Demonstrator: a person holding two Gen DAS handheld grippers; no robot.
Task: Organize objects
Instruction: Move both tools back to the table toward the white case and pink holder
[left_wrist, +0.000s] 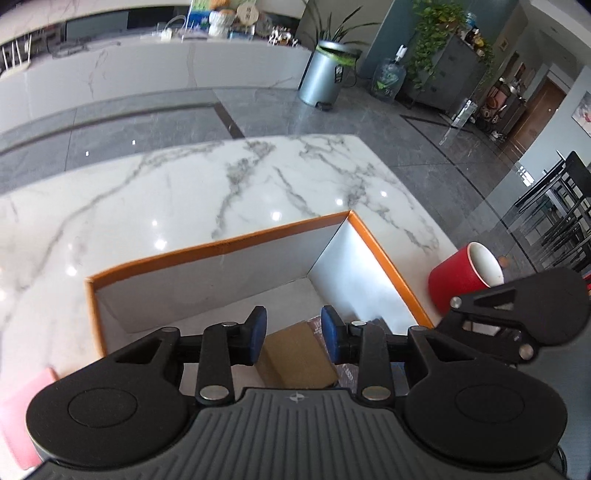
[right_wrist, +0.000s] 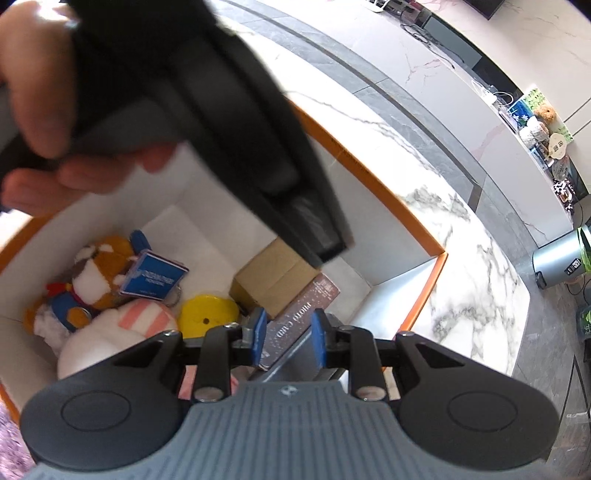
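An orange-rimmed white box (left_wrist: 221, 243) stands on the marble table; it also shows in the right wrist view (right_wrist: 424, 236). My left gripper (left_wrist: 293, 332) is open and empty above the box, over a brown cardboard carton (left_wrist: 295, 354). My right gripper (right_wrist: 288, 332) is open above the box, its fingers either side of a brown "PHOTO CARD" box (right_wrist: 306, 306) without closing on it. Inside lie the carton (right_wrist: 273, 280), a yellow disc (right_wrist: 208, 315), plush toys (right_wrist: 99, 273), a blue card (right_wrist: 153, 275) and a pink-striped plush (right_wrist: 122, 332). The left tool crosses the top of the right wrist view.
A red mug (left_wrist: 461, 280) lies on its side right of the box, near the table edge. A pink object (left_wrist: 22, 421) sits at the left. A purple fuzzy thing (right_wrist: 11, 439) lies outside the box. Beyond the table are a bin (left_wrist: 325, 74) and chairs (left_wrist: 554, 221).
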